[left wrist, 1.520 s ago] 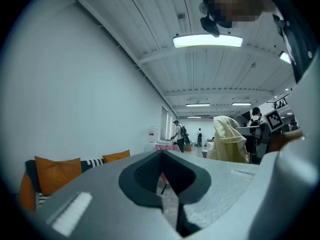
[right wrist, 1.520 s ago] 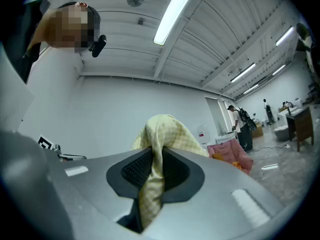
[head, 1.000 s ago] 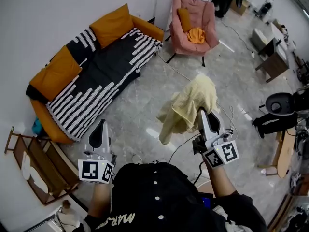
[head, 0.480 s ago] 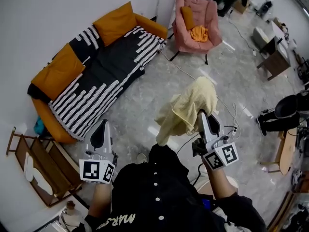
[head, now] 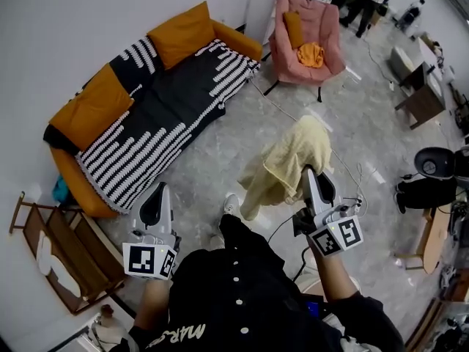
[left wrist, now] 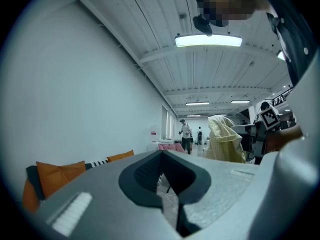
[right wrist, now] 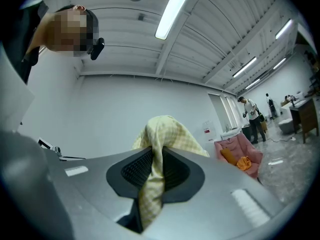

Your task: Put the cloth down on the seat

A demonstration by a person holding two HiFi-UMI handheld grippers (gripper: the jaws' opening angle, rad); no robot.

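Grey marble floor across the whole head view. Long orange sofa along the white wall at upper left, draped with a black-and-white striped blanket and backed by two orange cushions. Pink armchair at top centre, just beyond the sofa's far end, with a crumpled orange cloth on its seat. Wooden rack at lower left. Yellow cloth held up in the air over the floor, well apart from both sofa and armchair, draped over and hanging from the tip of the right gripper. Right gripper view: jaws clamped on a fold of the checked yellow cloth, fabric bunched above them and trailing below. Left gripper at lower left, pointing toward the sofa; jaws pressed together with nothing between them.
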